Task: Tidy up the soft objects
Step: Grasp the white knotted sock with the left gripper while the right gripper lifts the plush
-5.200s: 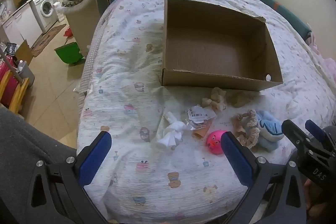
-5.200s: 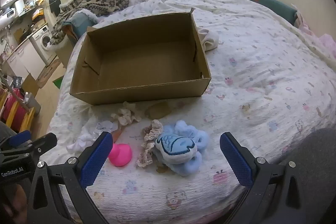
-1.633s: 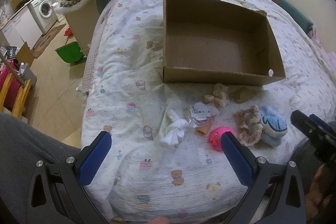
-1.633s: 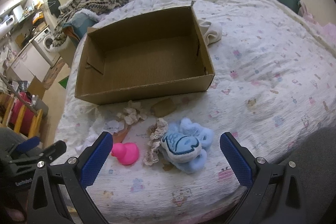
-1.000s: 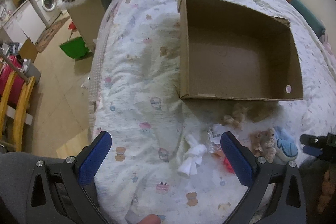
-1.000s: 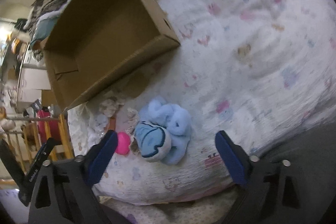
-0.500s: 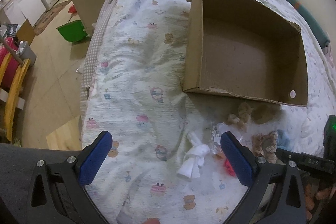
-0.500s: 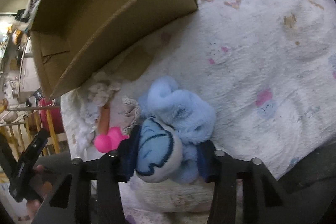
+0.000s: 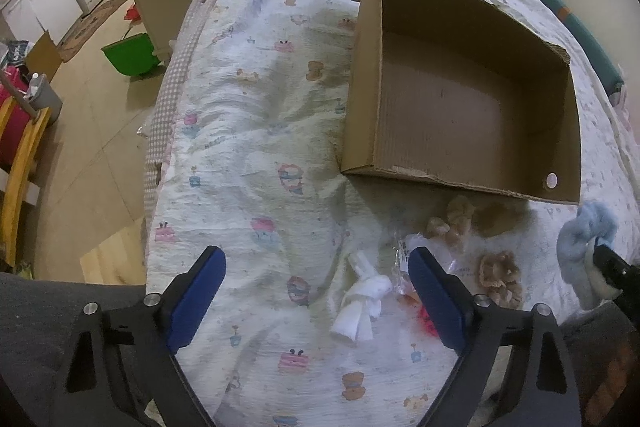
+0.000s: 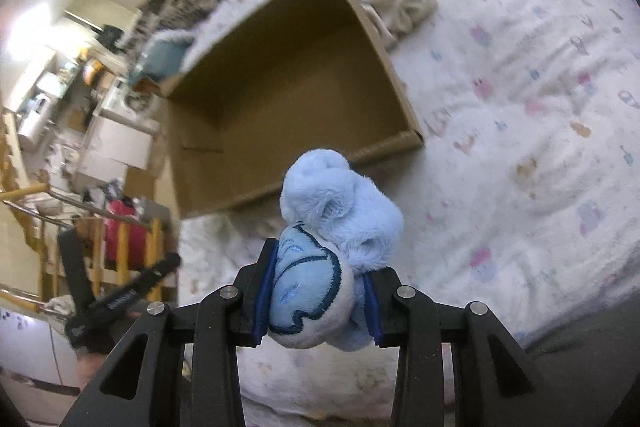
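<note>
**A:** so what's closest to the cameras right now?

**B:** the right gripper [image 10: 316,301]; its fingers [image 10: 264,291] are clamping down on the blue plush toy [image 10: 332,239], one blue pad squeezing each side, and the toy is hanging above the bed [image 10: 520,107] instead of lying on it; you can catch it from the left wrist view too, way over at the right edge [image 9: 584,247]

**A:** and the left gripper [image 9: 316,275]?

**B:** its fingers are standing wide apart with nothing gripped, though they've just been closing in a bit; it's hovering over the near end of the bed, pointing steeply down; the white knotted cloth [image 9: 362,303] is lying between them, closer to the right-hand finger [image 9: 434,297], not touching either one

**A:** other stuff nearby?

**B:** a crinkly clear packet [image 9: 402,261] is sitting just beside that finger, with something pink [image 9: 426,319] peeking out from behind it; can't tell what that is from here; a bit further right a beige frilly scrunchie [image 9: 500,277] is lying on the sheet, and beyond it a second tan scrunchie [image 9: 450,223] is sitting near the front wall of the cardboard box [image 9: 568,131]

**A:** anything in the box?

**B:** nope, it's sitting open on the bed with a bare bottom; behind its far corner a cream cloth [image 10: 400,5] is bunching up on the covers
</note>
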The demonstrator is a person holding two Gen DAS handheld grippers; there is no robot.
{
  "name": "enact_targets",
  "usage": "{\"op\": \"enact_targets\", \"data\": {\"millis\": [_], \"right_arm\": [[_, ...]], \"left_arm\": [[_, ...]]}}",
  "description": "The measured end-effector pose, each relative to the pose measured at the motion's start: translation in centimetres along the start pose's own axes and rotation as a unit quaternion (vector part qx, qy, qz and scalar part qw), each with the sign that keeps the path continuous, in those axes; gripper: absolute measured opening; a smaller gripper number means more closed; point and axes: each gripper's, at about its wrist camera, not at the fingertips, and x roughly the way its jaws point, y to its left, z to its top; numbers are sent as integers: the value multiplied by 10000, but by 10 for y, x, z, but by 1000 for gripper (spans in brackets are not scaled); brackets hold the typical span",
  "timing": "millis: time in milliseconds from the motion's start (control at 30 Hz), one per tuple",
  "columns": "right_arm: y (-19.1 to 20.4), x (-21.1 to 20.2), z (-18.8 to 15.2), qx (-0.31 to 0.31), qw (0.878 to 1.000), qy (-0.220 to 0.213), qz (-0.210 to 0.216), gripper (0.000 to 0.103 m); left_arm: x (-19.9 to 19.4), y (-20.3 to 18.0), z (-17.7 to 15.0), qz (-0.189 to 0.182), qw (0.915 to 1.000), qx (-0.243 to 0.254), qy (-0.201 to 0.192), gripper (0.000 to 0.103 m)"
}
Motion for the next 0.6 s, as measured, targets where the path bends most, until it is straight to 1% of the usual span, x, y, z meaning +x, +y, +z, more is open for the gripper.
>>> {"op": "enact_targets", "data": {"millis": [33, 100, 167, 233, 333, 400, 467, 533, 567, 600], "right_arm": [[-2, 2, -1, 68, 9999, -38, 75, 39], [-11, 9, -4, 234, 9997, 36, 97, 39], [-10, 15, -3, 221, 9997, 48, 36, 39], [-6, 14, -1, 144, 9999, 4, 81, 39], [-5, 21, -4, 100, 9999, 27, 62, 40], [-7, 23, -3, 133, 9999, 60, 64, 40], [-8, 22, -3, 144, 9999, 42, 77, 40], [-8, 22, -4, 158, 9998, 22, 97, 40], [-9, 21, -5, 157, 9998, 19, 98, 40], [-9, 21, -5, 156, 9998, 23, 97, 40]], "left_arm": [[1, 0, -1, 0, 10000, 8, 28, 86], [6, 0, -3, -40, 9999, 37, 134, 81], [12, -2, -5, -76, 9996, 79, 269, 81], [19, -6, -7, -149, 9988, 146, 441, 80], [33, -16, -12, -298, 9965, 276, 724, 71], [44, -25, -16, -355, 9942, 398, 933, 61], [52, -34, -21, -338, 9919, 591, 1069, 57], [60, -43, -26, -224, 9902, 778, 1135, 49], [64, -46, -28, -185, 9895, 827, 1171, 38], [69, -48, -30, -164, 9885, 859, 1236, 21]]}}
